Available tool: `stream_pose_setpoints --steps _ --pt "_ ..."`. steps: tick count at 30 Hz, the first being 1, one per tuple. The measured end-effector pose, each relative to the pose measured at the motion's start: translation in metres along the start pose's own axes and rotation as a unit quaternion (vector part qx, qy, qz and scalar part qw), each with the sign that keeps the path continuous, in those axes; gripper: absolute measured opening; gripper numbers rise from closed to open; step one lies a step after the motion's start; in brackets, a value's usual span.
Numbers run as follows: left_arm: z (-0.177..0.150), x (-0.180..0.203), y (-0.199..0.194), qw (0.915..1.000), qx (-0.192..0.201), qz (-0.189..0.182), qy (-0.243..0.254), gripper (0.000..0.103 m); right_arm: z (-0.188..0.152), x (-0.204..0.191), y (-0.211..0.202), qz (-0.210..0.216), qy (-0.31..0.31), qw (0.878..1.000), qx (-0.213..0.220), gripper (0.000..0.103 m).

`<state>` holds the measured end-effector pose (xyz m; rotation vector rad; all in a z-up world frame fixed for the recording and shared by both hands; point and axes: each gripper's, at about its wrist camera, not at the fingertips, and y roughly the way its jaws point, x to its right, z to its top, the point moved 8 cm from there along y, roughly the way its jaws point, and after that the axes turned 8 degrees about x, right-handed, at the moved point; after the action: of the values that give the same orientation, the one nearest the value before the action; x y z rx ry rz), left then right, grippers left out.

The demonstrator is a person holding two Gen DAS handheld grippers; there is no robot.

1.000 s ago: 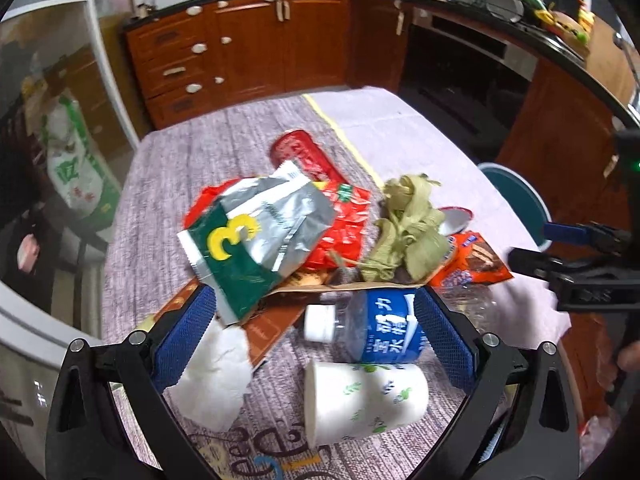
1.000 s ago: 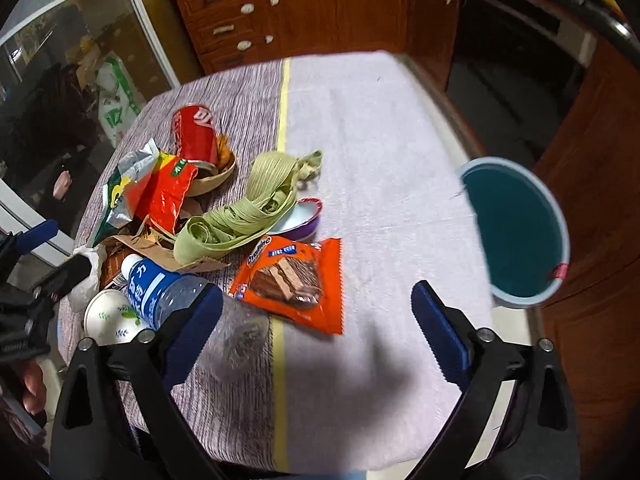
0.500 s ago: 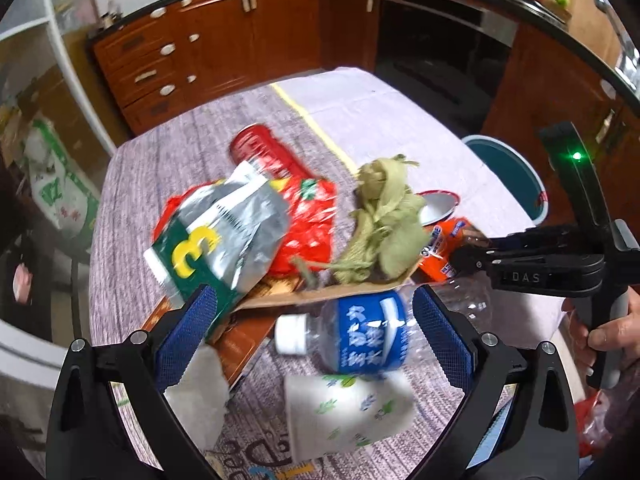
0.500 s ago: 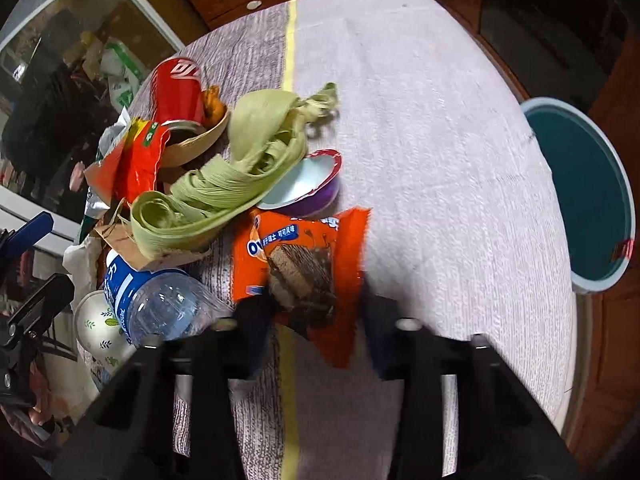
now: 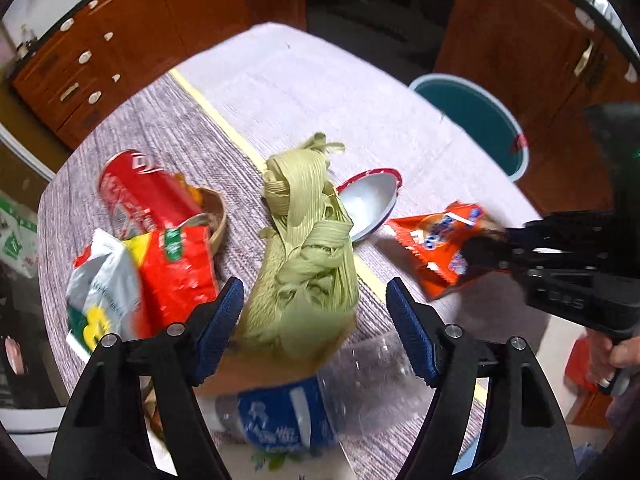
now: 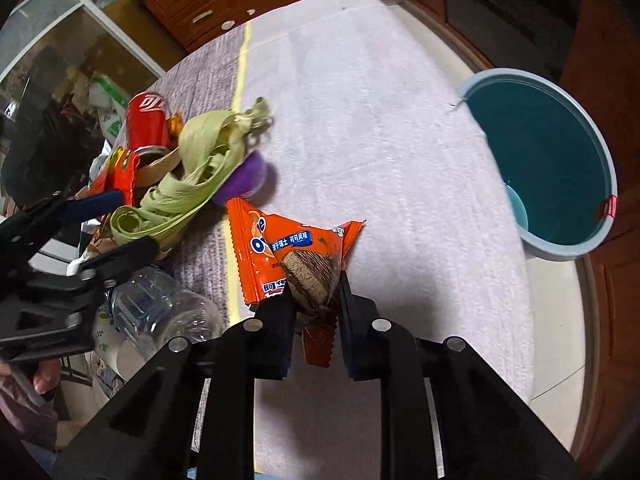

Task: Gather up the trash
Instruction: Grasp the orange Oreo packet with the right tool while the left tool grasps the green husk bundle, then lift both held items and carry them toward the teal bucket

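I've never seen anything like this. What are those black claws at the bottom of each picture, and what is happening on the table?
There is no robot: a person holds a two-finger gripper in each hand, and a camera on each looks along its fingers.

The left view shows the left gripper. Its jaws have just been closing around green husks but do not yet press on them.

The right view shows the right gripper, whose jaws have just closed on an orange snack wrapper.

On the table also lie a red can, a plastic bottle, a red snack bag and a bowl. A teal bin stands beside it for the trash.
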<state>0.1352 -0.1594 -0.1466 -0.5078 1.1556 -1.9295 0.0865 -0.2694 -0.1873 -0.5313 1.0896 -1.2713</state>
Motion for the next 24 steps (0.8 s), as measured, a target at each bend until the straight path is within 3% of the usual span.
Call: stream_pose_setpoints --steps 2,4,9,16,24 --pt "0.001 0.001 0.009 1.0 -0.004 0.008 0.004 0.073 -0.002 0.004 -0.001 0.001 0.004 1.0 0.002 0.018" --pt "0.0 0.001 0.015 0.9999 -0.009 0.01 0.003 0.029 -0.003 0.007 -0.003 0.001 0.005 1.0 0.004 0.018" --pt "0.002 -0.004 0.003 0.9998 0.009 0.01 -0.011 0.024 -0.003 0.009 -0.009 0.003 0.005 1.0 0.011 0.018" --pt "0.03 -0.017 -0.051 0.9965 0.075 0.009 -0.037 0.022 0.006 0.009 -0.03 0.004 0.004 0.999 0.037 0.018" --pt "0.064 -0.002 -0.099 0.9904 0.125 -0.042 -0.04 0.022 0.02 0.018 -0.056 -0.002 0.008 0.998 0.069 0.018"
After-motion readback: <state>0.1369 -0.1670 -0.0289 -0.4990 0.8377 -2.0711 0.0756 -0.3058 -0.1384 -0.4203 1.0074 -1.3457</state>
